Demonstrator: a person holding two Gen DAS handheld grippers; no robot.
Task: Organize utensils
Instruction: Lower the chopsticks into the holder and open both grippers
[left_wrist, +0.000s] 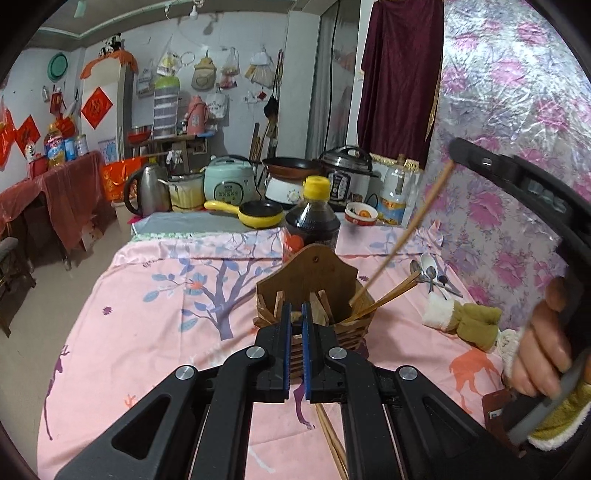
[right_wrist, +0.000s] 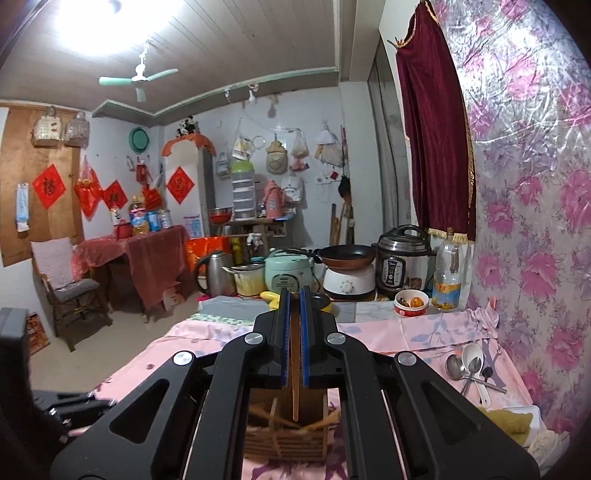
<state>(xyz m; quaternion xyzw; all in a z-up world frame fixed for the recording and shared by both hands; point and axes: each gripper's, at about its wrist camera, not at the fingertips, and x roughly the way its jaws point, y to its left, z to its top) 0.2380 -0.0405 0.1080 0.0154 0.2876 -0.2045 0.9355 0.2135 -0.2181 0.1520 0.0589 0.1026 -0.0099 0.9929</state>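
A wooden utensil holder (left_wrist: 314, 280) stands on the pink tablecloth, straight ahead of my left gripper (left_wrist: 295, 314), which is shut with nothing visible between its pads. Several chopsticks (left_wrist: 388, 297) lean out of the holder to the right. My right gripper (left_wrist: 455, 157) is up at the right, shut on one chopstick (left_wrist: 406, 236) whose lower end dips into the holder. In the right wrist view the right gripper (right_wrist: 294, 295) pinches that chopstick (right_wrist: 294, 373) above the holder (right_wrist: 284, 439). Spoons (left_wrist: 430, 271) (right_wrist: 465, 365) lie by the wall. Two more chopsticks (left_wrist: 330, 439) lie under my left gripper.
A dark sauce bottle (left_wrist: 312, 218) stands just behind the holder. A yellow pan (left_wrist: 258, 216), cookers and a kettle (left_wrist: 146, 188) crowd the far end. An olive fleece glove (left_wrist: 474, 323) lies right of the holder. The flowered wall (left_wrist: 517, 184) bounds the right side.
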